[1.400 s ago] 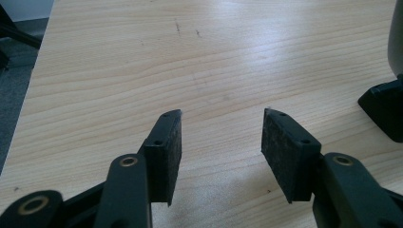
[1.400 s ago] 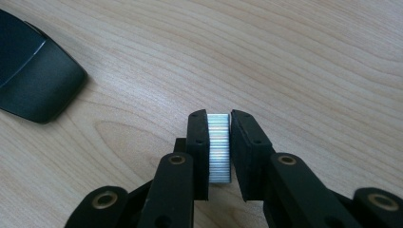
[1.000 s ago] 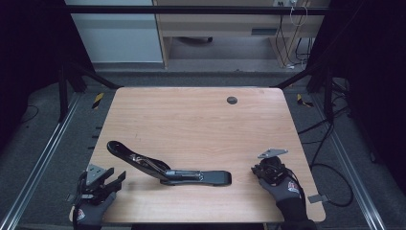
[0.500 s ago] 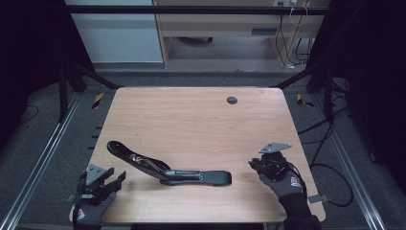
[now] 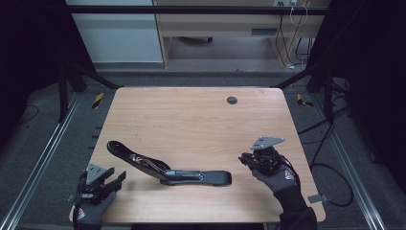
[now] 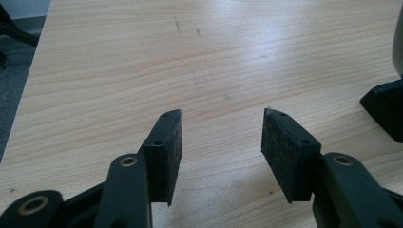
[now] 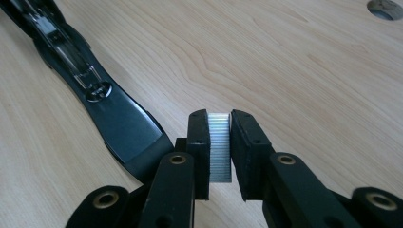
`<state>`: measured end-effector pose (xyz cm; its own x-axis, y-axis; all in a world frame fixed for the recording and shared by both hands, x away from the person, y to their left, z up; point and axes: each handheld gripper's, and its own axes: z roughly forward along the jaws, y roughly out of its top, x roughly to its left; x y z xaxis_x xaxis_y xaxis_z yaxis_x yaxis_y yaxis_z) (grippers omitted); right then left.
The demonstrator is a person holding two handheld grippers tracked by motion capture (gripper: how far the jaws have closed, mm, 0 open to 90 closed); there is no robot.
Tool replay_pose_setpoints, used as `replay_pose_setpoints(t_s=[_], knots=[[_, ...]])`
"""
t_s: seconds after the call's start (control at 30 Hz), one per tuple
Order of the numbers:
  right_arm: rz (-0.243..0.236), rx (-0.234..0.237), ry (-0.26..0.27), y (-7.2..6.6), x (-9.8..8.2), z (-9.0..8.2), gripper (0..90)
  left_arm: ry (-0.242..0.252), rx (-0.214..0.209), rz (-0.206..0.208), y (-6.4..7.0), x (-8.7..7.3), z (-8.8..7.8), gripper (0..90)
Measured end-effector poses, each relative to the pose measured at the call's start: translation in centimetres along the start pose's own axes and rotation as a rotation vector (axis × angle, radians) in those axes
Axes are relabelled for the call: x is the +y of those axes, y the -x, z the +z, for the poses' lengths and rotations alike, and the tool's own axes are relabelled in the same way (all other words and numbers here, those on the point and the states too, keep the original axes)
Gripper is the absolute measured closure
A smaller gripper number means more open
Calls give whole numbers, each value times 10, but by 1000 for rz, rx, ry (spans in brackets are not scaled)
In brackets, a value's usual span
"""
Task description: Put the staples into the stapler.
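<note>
Right gripper [image 5: 245,158] raised near table's [image 5: 191,120] right front edge, pinching a staple strip [image 7: 219,145], pointing at opened stapler [image 5: 167,170]. Left gripper [image 5: 116,178] at left front corner, jaws wide, empty.

Black stapler, silver staples

Light wood-grain table [image 5: 191,120]; glossy black stapler [image 5: 170,170] at lower centre; finely ribbed silver staple strip [image 7: 219,147] between black tongs [image 7: 219,128].

Right gripper [image 7: 219,118] clamped on staple strip [image 7: 219,147], above wood table [image 7: 294,66]; open black stapler [image 7: 109,104] lying left of jaws; round hole [image 7: 385,8] top right.
</note>
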<state>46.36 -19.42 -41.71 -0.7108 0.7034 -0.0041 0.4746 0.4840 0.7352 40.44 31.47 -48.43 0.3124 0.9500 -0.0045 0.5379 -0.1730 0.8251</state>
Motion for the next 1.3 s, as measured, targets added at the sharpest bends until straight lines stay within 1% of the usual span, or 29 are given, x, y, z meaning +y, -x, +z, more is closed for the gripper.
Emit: replay_pose_setpoints(t_s=[0.13, 0.2, 0.37, 0.47, 0.67, 0.7, 0.77, 0.87, 0.93, 1.13, 1.17, 1.3], knots=[[-18, 8, 1, -2, 8, 0, 783, -5, -3, 2, 0, 0, 0, 483], [-19, 15, 3, -4, 12, 0, 783, -2, -4, 3, 1, 0, 0, 483], [-53, 43, 26, -10, 22, -1, 783, -1, -5, -3, 0, 1, 1, 483], [-87, 67, 36, -12, 29, -1, 783, -2, -2, -4, 0, 1, 0, 483], [-117, 87, 41, -17, 44, 2, 783, -3, 2, -7, 1, 1, 1, 486], [-121, 90, 41, -18, 46, 2, 783, -10, 4, 0, 0, 1, 2, 487], [-127, 96, 46, -20, 50, 3, 783, -13, 3, 1, 1, 1, 2, 489], [-141, 111, 53, -22, 54, 5, 783, -11, 3, 0, 0, 1, 2, 490], [-159, 117, 44, -24, 57, 7, 783, -9, 2, 3, 0, 1, 2, 491], [-185, 133, 36, -28, 62, 10, 783, -13, 0, -2, 1, 1, 3, 493], [-188, 132, 38, -29, 64, 10, 783, -12, -1, -1, 1, 1, 4, 493], [-201, 151, 47, -32, 70, 12, 783, -11, 0, -6, 1, 1, 4, 492]])
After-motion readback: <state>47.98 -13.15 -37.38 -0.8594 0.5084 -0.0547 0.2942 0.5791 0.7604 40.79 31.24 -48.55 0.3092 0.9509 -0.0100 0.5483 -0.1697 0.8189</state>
